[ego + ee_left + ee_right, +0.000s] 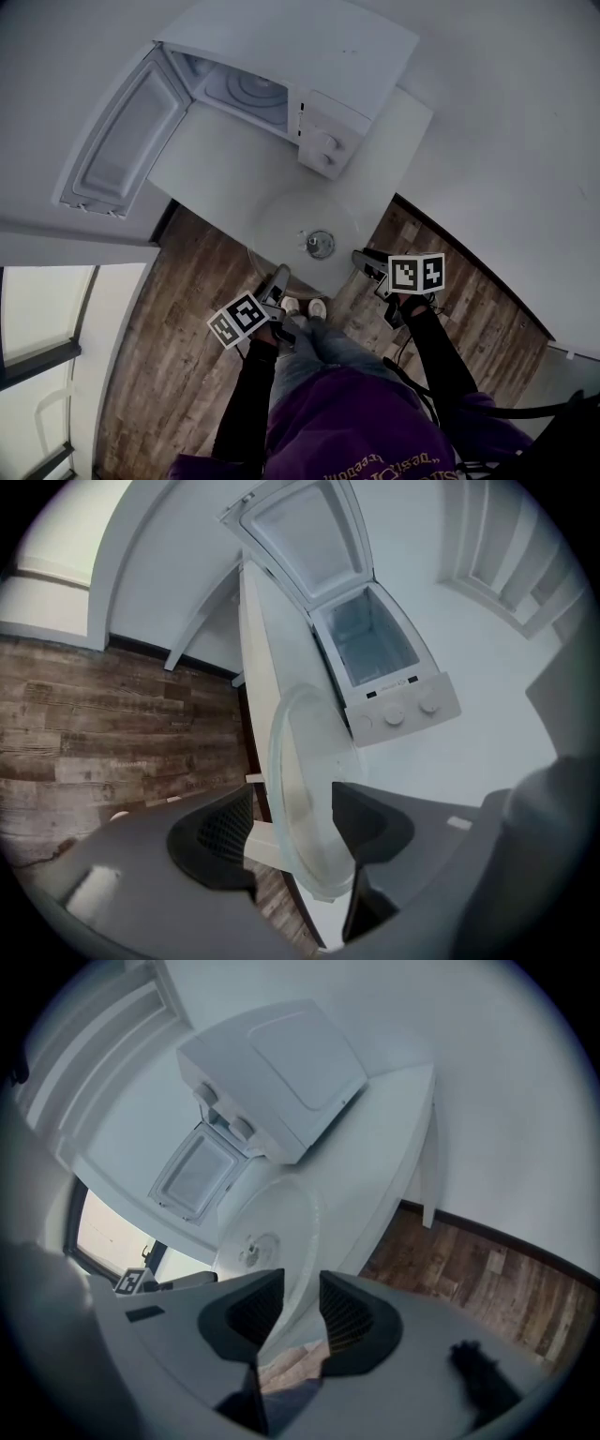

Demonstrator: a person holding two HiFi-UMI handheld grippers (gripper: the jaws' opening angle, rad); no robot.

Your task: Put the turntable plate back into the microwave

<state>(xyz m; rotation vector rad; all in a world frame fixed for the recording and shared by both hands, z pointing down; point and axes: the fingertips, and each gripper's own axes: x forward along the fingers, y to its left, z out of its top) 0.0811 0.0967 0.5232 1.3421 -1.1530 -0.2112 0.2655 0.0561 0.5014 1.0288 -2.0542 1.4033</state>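
On a white table (211,164) above a wood-plank floor (187,319), a clear glass turntable plate (298,217) lies flat at the near edge, just in front of a white microwave (323,80) whose door (120,141) hangs wide open to the left. The plate is outside the oven's cavity. The left gripper (278,275) and the right gripper (362,259), held by a person in a purple top, flank the plate on opposite sides. Each has the plate's rim between its fingers, but both pairs stand parted, the left wide and the right narrower, with neither clamped on the glass.
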